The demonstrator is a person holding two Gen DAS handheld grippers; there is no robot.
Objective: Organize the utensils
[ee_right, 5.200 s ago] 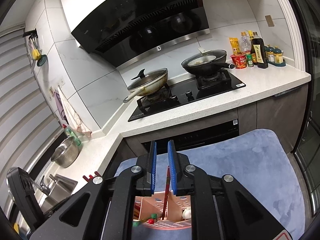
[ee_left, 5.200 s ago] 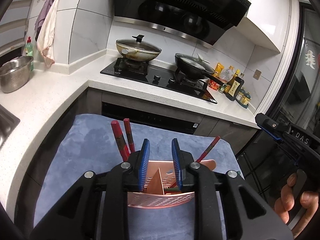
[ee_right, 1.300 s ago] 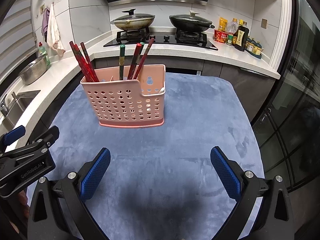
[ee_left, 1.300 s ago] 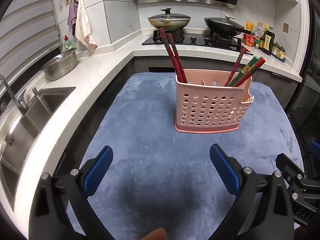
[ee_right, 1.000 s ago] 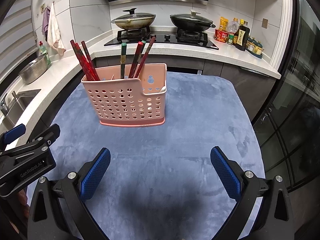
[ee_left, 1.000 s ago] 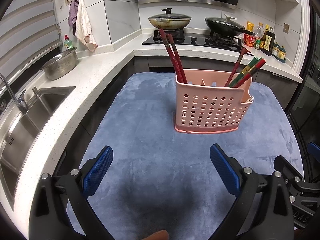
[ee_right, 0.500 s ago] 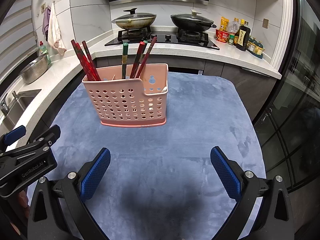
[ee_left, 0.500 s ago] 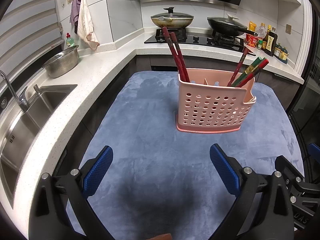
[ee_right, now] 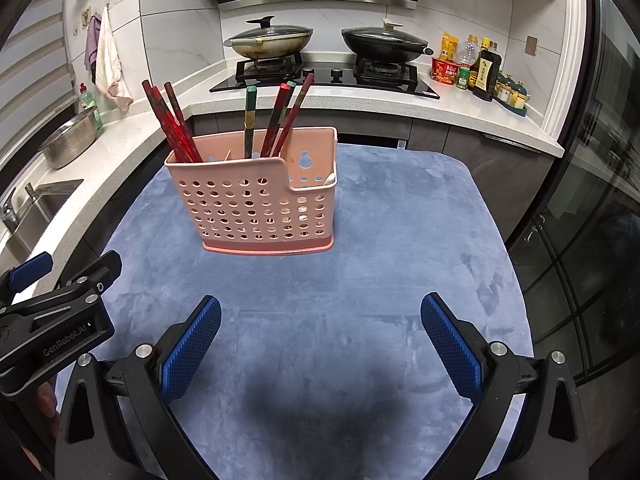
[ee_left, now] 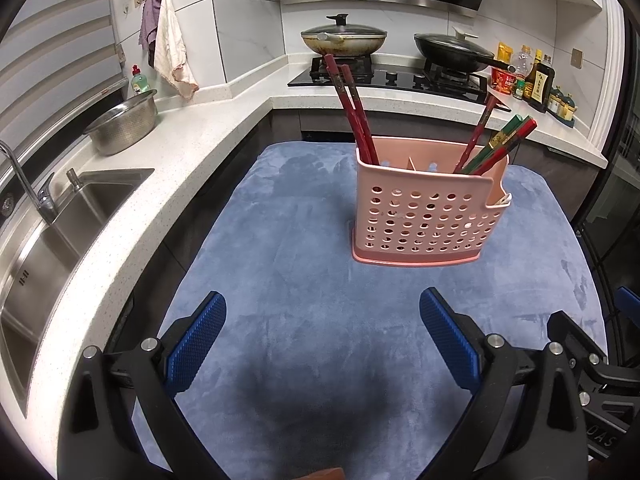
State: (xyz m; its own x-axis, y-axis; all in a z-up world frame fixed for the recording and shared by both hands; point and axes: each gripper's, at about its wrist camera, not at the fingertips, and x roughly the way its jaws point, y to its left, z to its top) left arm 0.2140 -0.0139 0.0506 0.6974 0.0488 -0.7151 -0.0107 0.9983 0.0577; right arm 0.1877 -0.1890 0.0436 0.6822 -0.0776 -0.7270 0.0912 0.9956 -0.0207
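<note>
Chopsticks stand in a pink perforated utensil holder (ee_left: 428,216) that sits upright on a blue-grey mat (ee_left: 304,280), a little right of centre in the left wrist view and left of centre in the right wrist view. The holder has round holes in its front wall, a stepped-down corner on its right side, and a flat base rim. At its left end a bundle of dark red chopsticks (ee_right: 170,122) leans to the upper left. Further right, a green chopstick (ee_right: 250,120) stands nearly straight, and red chopsticks (ee_right: 290,114) lean to the upper right. The left gripper (ee_left: 322,336) has its blue-padded jaws spread wide and holds nothing. The right gripper (ee_right: 320,336) is likewise spread wide and empty, low in the frame, well apart from the holder
</note>
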